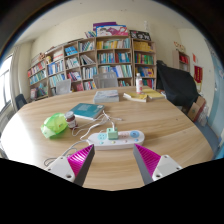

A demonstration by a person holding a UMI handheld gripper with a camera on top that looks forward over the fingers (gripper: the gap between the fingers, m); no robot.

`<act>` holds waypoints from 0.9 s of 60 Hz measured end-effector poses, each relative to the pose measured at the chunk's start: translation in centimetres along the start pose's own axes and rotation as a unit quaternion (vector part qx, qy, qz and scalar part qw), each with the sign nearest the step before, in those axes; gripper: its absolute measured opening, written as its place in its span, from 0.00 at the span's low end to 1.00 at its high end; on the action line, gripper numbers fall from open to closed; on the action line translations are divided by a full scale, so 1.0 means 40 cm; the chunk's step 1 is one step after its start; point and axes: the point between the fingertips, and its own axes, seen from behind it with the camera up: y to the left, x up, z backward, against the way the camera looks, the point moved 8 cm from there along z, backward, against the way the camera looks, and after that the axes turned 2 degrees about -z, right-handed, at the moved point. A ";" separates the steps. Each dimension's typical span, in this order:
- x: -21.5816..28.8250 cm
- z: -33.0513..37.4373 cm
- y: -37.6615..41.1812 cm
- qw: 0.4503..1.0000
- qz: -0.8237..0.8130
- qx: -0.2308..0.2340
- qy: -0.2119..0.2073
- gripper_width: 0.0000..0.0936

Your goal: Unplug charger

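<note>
Held low over a round wooden surface [150,118], the tool [114,158] has its two fingers spread wide apart, gripping nothing. Each finger carries a magenta pad [82,154] on its inner face, and bare wood shows in the gap between them.

Just ahead of the fingertips lies a white power strip [118,138], stretched across the line of the tool. A small teal-and-white charger [112,133] sits plugged into its top, near the middle of the strip. A white cable [93,127] runs from the strip back over the wood. The strip is clear of both fingers.

Beyond the strip and to the left, a crumpled green bag [54,125] rests on the wood, with what looks like a small jar [69,118] just beside it. A teal book [87,110] lies flat behind them, toward the middle of the surface. On the far side, a few more items [143,95] lie together, too small to tell apart.

Past the surface, bookshelves [95,62] packed with books line the back wall. A dark chair [176,84] stands at the far right edge of the surface, with something dark draped over it. To the left, daylight comes through a window [5,85].
</note>
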 end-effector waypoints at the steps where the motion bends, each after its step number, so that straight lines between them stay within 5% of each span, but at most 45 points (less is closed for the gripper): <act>1: -0.003 -0.021 0.001 1.000 0.002 0.000 0.002 0.87; 23: -0.008 -0.363 0.000 0.999 0.044 0.002 0.014 0.83; 26: -0.005 -0.377 0.001 0.999 0.047 0.008 0.016 0.78; 29: -0.009 -0.391 0.005 0.998 0.057 0.018 0.034 0.36; 54: 0.020 -0.387 -0.013 0.990 0.048 0.080 0.106 0.27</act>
